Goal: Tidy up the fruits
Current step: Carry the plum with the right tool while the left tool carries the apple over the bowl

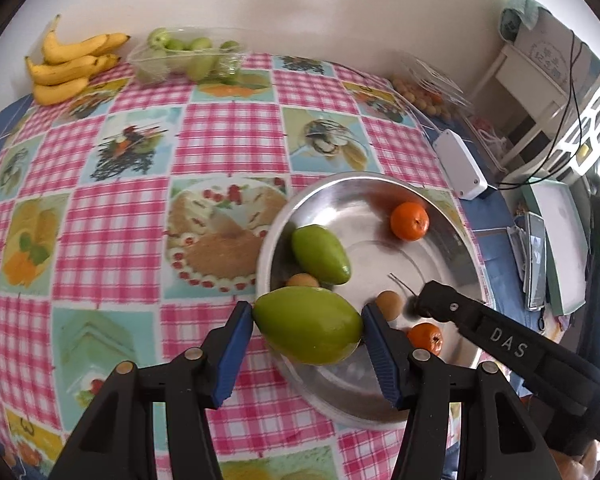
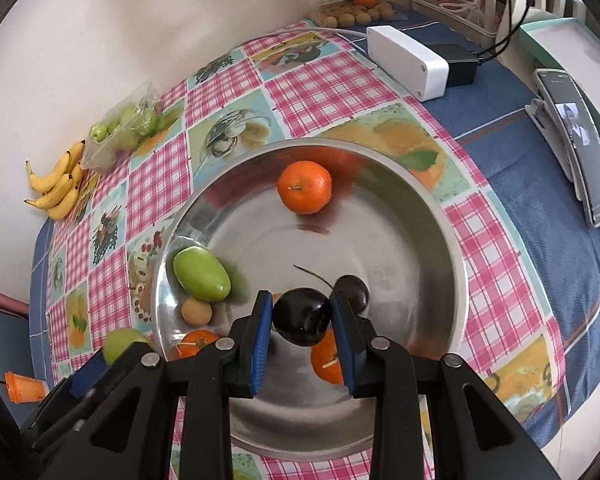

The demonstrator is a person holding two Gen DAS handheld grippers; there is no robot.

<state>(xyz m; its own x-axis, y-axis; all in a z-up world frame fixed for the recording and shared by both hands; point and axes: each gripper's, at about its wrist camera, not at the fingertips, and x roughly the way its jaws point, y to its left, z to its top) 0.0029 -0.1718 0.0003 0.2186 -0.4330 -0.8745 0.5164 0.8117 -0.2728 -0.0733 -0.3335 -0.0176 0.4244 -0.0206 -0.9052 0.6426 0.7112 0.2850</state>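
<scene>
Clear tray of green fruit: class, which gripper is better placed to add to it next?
Left gripper, probably: shut on a green fruit, nearer the tray; right gripper holds a dark fruit.

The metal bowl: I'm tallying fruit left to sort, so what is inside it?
Loose in the metal bowl: a green mango, three oranges, a brown longan. The right claw hides whatever lies under its dark cherry.
</scene>
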